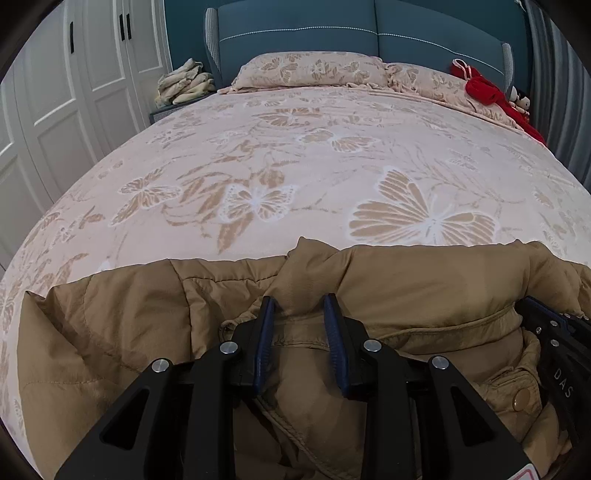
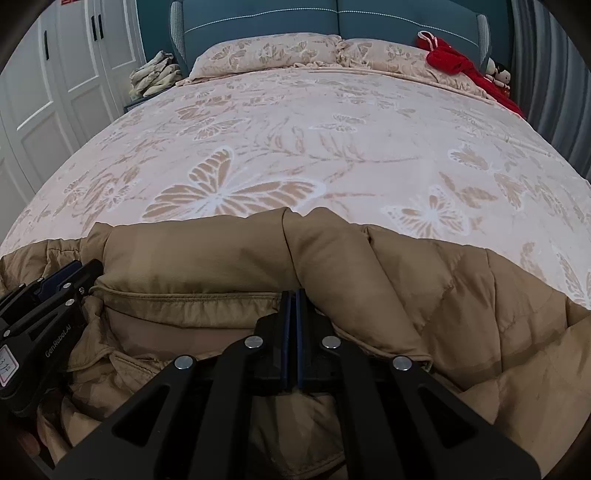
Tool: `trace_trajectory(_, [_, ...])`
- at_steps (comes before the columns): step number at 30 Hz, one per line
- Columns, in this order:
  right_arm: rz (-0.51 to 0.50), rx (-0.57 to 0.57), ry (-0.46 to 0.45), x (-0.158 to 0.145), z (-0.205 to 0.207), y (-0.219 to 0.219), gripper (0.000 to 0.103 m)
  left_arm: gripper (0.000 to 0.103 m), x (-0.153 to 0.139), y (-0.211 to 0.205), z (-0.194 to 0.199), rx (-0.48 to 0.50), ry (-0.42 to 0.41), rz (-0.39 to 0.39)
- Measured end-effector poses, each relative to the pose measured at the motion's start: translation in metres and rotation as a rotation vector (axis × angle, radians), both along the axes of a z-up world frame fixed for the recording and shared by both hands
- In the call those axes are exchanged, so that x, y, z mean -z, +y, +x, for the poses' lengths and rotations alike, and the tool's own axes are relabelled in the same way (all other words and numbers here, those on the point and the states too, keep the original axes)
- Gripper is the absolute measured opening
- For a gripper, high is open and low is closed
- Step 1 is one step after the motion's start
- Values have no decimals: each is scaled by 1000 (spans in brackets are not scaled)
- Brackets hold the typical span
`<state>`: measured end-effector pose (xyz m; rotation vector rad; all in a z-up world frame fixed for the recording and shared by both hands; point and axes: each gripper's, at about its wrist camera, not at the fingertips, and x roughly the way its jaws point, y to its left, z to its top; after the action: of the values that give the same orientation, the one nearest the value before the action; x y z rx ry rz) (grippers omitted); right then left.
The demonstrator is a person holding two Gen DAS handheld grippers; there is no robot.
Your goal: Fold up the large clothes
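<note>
A tan padded jacket (image 1: 424,280) lies across the near end of the bed, its snap-button placket (image 1: 522,397) bunched at the lower right. My left gripper (image 1: 298,304) has its blue pads partly apart, pressed on a thick fold of the jacket that rises between them. In the right wrist view the jacket (image 2: 203,258) spreads from side to side, and my right gripper (image 2: 293,293) has its pads together, pinching a thin hem edge where a crease runs up from the tips. Each gripper shows in the other's view: right gripper (image 1: 530,304), left gripper (image 2: 75,269).
The bed carries a pink butterfly blanket (image 1: 295,155) with pillows (image 1: 314,70) at the blue headboard (image 1: 369,33). A red garment (image 1: 487,92) and dolls lie at the far right. Folded cloths (image 1: 184,83) sit on a bedside stand, beside white wardrobe doors (image 1: 85,74).
</note>
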<state>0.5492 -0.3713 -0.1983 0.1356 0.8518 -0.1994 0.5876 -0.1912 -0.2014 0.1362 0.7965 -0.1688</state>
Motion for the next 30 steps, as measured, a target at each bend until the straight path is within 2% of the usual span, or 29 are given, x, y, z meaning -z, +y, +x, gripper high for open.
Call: trace_trajectory(30, [-7,0,-39,2,-1,1,0,29,3,-9,-7,-16,-50,51])
